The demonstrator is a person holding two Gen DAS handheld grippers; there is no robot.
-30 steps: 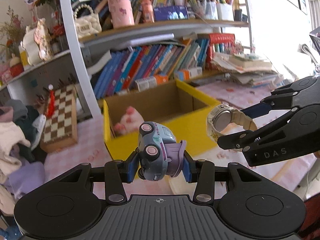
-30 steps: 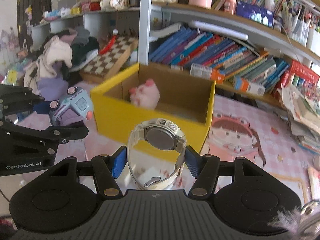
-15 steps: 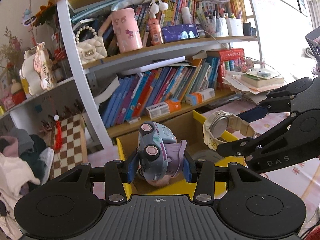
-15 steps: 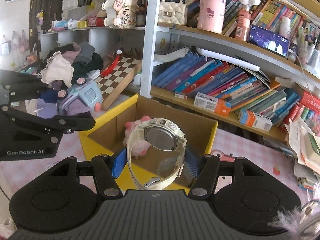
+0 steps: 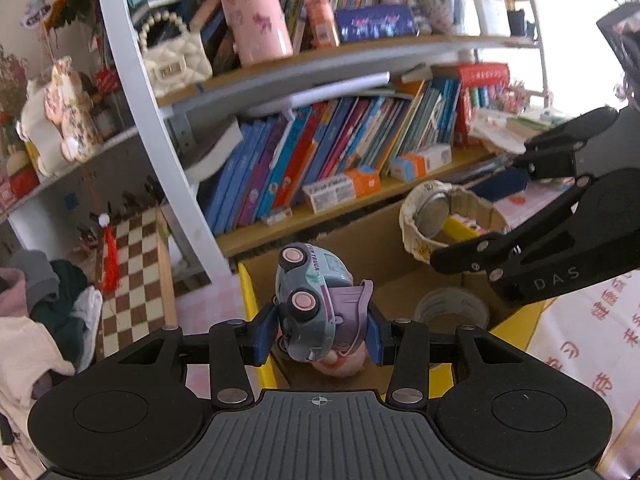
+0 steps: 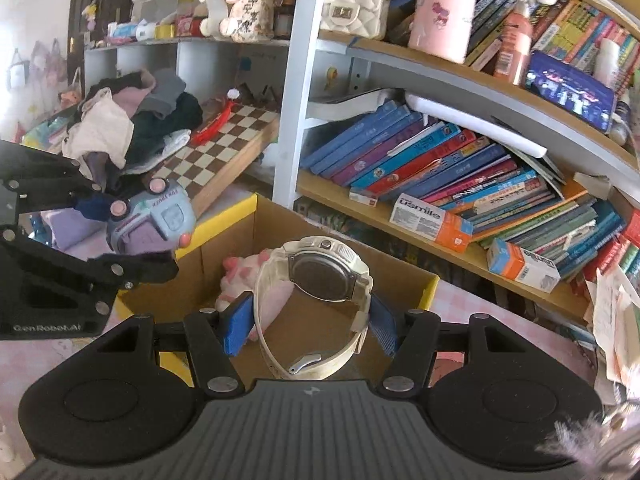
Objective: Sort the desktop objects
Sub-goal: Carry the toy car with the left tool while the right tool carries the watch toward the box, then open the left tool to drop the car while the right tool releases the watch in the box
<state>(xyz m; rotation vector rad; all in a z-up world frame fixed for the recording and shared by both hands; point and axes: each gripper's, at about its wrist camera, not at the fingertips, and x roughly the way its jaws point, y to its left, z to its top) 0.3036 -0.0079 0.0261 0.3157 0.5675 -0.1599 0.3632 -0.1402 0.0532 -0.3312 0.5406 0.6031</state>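
- Left wrist view: the left gripper point(image 5: 320, 330) is clamped on a pale blue and lilac toy truck point(image 5: 316, 304), nose up, its blue pads pressing both flanks. It hangs over the near left corner of the yellow cardboard box point(image 5: 250, 304).
- Same view: the right gripper point(image 5: 472, 236) reaches in from the right, carrying a cream digital watch point(image 5: 434, 218) above the box's far side.
- Risk, as I judge it: the truck sits close to the yellow wall, so a release here could bounce it off the rim onto the pink desk mat. The two grippers are near each other and could knock together.
- Inside the box: a roll of clear tape point(image 5: 452, 308) on the floor and a pink plush toy point(image 5: 340, 362) directly under the truck.
- Right wrist view: the right gripper point(image 6: 310, 322) grips the watch point(image 6: 320, 276) by its strap, face up, over the box's point(image 6: 426, 286) open middle.
- The strap is curved and springy; it could slip from the pads early.
- The pink plush point(image 6: 256, 280) lies at the box's left end.
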